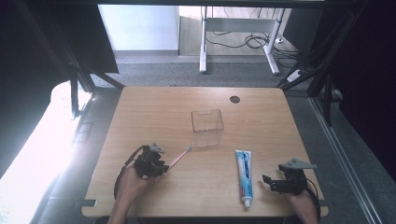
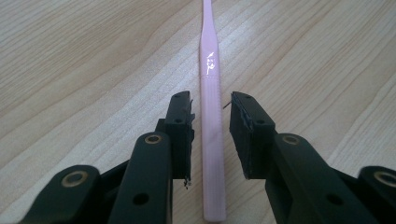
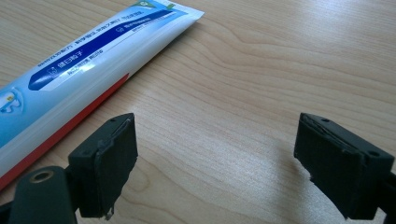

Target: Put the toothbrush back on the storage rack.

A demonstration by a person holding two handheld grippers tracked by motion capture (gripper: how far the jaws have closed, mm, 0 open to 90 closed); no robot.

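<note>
The pink toothbrush (image 2: pixel 208 116) lies flat on the wooden bench (image 1: pixel 261 116), near its front left part. Its long axis runs diagonally: the handle end sits toward the person, and the bristle head points away and to the right, toward the clear plastic box (image 1: pixel 207 127) standing near the middle of the bench. That aim suits a lift and a short carry into the box, which looks like the likely goal.

The left tool (image 1: pixel 156 167) straddles the handle. In the left gripper view both pads stand a little off the pink plastic, one on each side, so the tool is parted around the toothbrush and not clamping it. The handle runs straight along the tool's own line, which would let the pads close squarely on its narrow sides.

The toothpaste tube (image 1: pixel 243 175) lies well to the right, cap end toward the person, roughly parallel to the bench's side edge. Just beside it rests the right tool (image 3: pixel 215 158), spread wide over bare wood with nothing between its pads. Whether the box holds anything is hard to judge from the high view; it seems empty.
</note>
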